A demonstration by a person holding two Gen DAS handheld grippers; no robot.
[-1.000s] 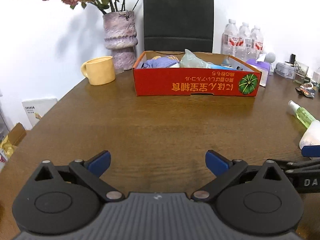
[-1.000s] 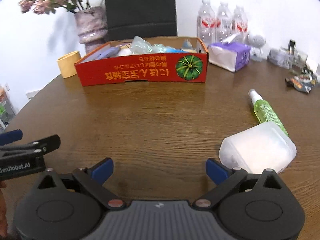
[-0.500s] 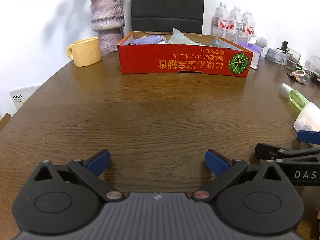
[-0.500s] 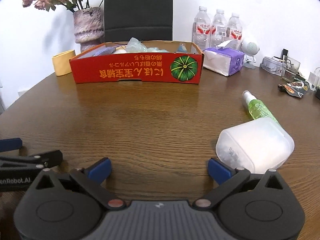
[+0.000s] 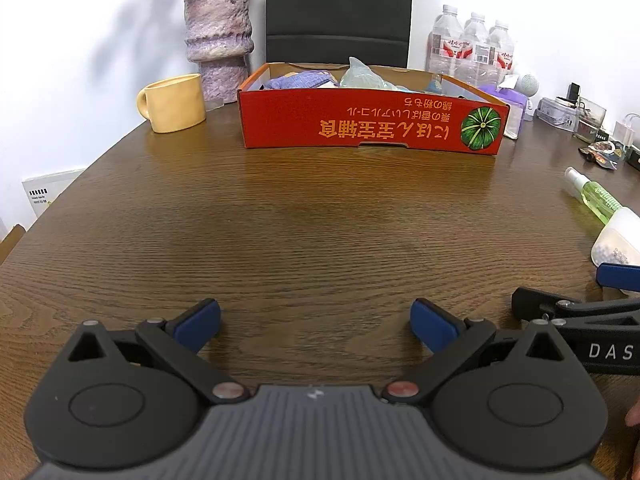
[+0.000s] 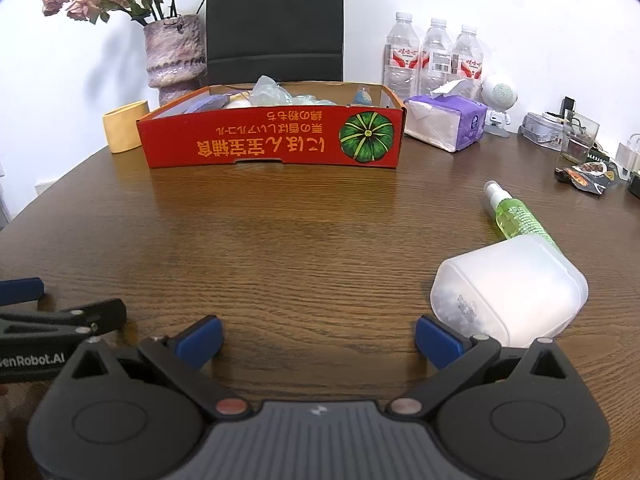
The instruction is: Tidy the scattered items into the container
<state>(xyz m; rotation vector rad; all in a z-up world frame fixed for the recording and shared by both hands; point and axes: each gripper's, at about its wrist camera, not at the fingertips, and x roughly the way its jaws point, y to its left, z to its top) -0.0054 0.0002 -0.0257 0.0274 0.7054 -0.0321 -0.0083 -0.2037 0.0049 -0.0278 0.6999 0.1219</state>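
Right wrist view alone shows purple tissue pack (image 6: pixel 448 122); red cardboard box (image 6: pixel 272 140) holds cloth, plastic bags. Left gripper (image 5: pixel 316 322), right gripper (image 6: pixel 318 338) both wide, empty.

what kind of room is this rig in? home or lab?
Likely a home dining room or a small meeting room, hard to say which. Clues: a round wooden table, a dark chair against a white wall, a vase of dried flowers, a tissue pack and water bottles.

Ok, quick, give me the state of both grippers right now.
Left gripper: open, holding nothing, low over the table.
Right gripper: open, holding nothing; the white plastic container lies just beside its right finger.
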